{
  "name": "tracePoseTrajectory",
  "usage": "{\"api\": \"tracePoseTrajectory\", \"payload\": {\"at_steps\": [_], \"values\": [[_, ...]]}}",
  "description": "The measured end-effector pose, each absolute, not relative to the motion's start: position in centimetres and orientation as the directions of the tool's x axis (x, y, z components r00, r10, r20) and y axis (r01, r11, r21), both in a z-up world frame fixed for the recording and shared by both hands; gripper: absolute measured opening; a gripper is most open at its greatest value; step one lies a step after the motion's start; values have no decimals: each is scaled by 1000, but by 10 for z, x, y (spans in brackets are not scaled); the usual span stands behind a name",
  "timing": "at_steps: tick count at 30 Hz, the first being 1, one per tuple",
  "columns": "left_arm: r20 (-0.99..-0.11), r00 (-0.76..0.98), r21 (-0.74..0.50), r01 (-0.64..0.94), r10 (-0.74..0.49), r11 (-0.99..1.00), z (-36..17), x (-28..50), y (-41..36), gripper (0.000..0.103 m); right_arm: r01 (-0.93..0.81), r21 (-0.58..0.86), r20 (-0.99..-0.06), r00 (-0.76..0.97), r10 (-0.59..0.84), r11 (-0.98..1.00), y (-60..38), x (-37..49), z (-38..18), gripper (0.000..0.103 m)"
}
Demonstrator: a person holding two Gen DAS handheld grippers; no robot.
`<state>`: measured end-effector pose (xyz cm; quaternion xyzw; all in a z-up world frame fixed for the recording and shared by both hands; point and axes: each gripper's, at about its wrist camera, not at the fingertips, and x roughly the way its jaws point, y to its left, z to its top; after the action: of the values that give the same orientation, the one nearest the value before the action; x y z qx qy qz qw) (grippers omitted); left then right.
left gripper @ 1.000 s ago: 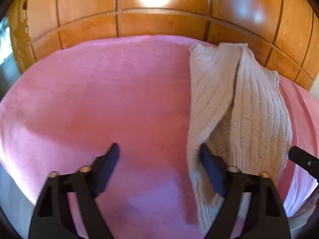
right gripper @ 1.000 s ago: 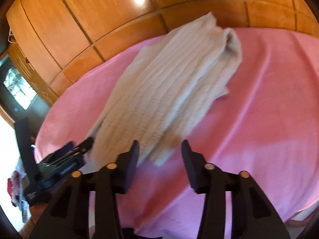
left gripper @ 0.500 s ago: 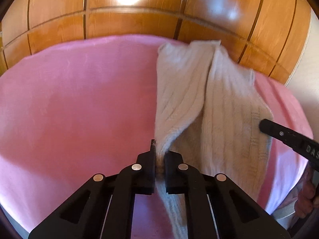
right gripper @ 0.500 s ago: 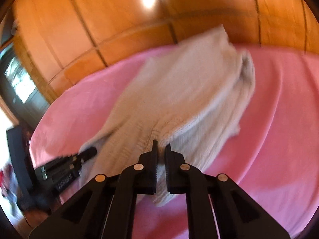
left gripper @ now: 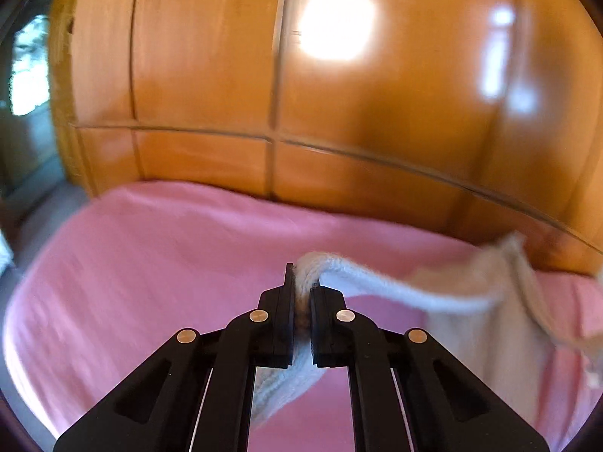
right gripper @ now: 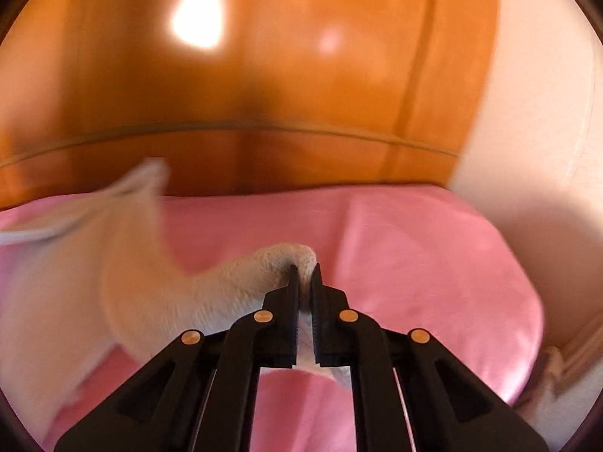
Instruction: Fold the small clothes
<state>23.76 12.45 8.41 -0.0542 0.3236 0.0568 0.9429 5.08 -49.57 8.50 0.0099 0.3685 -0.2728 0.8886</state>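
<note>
A cream ribbed knit garment [left gripper: 471,324] hangs lifted above the pink bed cover [left gripper: 158,263]. My left gripper [left gripper: 302,282] is shut on one edge of it; the cloth bulges up between the jaws and stretches off to the right. My right gripper [right gripper: 304,278] is shut on another edge of the knit garment [right gripper: 143,275], which stretches off to the left. The pink cover [right gripper: 433,263] lies under it. Both views are motion-blurred.
Glossy orange wooden wardrobe doors [left gripper: 339,113] stand just behind the bed. A pale wall [right gripper: 539,113] rises at the right. A window or glass door [left gripper: 26,67] shows at the far left.
Both grippers closed on the garment's near edges and lifted it off the pink cover. Both cameras have tilted up towards the wardrobe, and the cloth now hangs between them.
</note>
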Motion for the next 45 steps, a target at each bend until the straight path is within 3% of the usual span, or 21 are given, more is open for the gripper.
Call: {"api": "tracePoseTrajectory", "payload": {"at_steps": [1,3,4,5,6,9,12,15,19,21,22,24,25,26,29,35,40,45], "values": [[-628,769,-34,-182,121,983,84,258,125,6,531,-199,-678,532,-507,823,-517,65,78,5],[-650,743,-17,-219,156,975,84,279,128,24,563,-206,-696,491,-525,800,-537,79,71,12],[-653,739,-10,-224,163,974,85,283,127,48,577,-206,-697,481,-532,790,-545,82,69,17],[-636,746,13,-246,198,969,84,283,124,71,586,-194,-695,484,-532,787,-548,80,70,42],[-604,765,28,-260,223,965,84,275,121,76,584,-175,-692,500,-521,793,-544,75,71,58],[-609,780,-1,-188,148,982,70,251,114,76,476,-59,-728,581,-364,878,-508,52,66,59],[-670,740,-150,-44,-69,988,36,222,104,75,274,154,-782,621,-53,949,-448,31,44,59],[-716,642,-303,67,-273,951,-7,197,85,63,105,422,-770,566,295,900,-385,10,14,54],[-697,507,-526,119,-507,842,-59,164,52,62,36,632,-700,453,551,774,-309,-5,-27,48],[-683,465,-585,115,-564,803,-74,158,37,62,64,665,-687,443,576,744,-295,-1,-40,43],[-667,448,-618,113,-595,778,-79,157,30,57,71,681,-676,444,589,729,-289,1,-43,40],[-663,431,-631,117,-612,767,-86,157,17,49,84,667,-681,472,559,741,-283,7,-43,19],[-677,440,-609,117,-591,784,-89,158,11,32,87,668,-679,477,558,739,-285,11,-42,15],[-685,437,-600,114,-582,792,-92,161,7,6,83,657,-685,480,548,749,-284,11,-40,13],[-673,448,-604,127,-589,787,-83,154,9,5,5,578,-694,529,488,816,-273,-5,-4,10],[-597,541,-567,237,-592,789,-3,122,43,4,-82,421,-634,685,358,903,-309,-44,87,5],[-565,583,-548,264,-584,794,51,91,74,4,-8,273,-599,781,176,962,-352,-91,145,4],[-598,558,-552,235,-576,800,65,58,101,4,98,254,-646,758,93,962,-397,-134,144,4]]}}
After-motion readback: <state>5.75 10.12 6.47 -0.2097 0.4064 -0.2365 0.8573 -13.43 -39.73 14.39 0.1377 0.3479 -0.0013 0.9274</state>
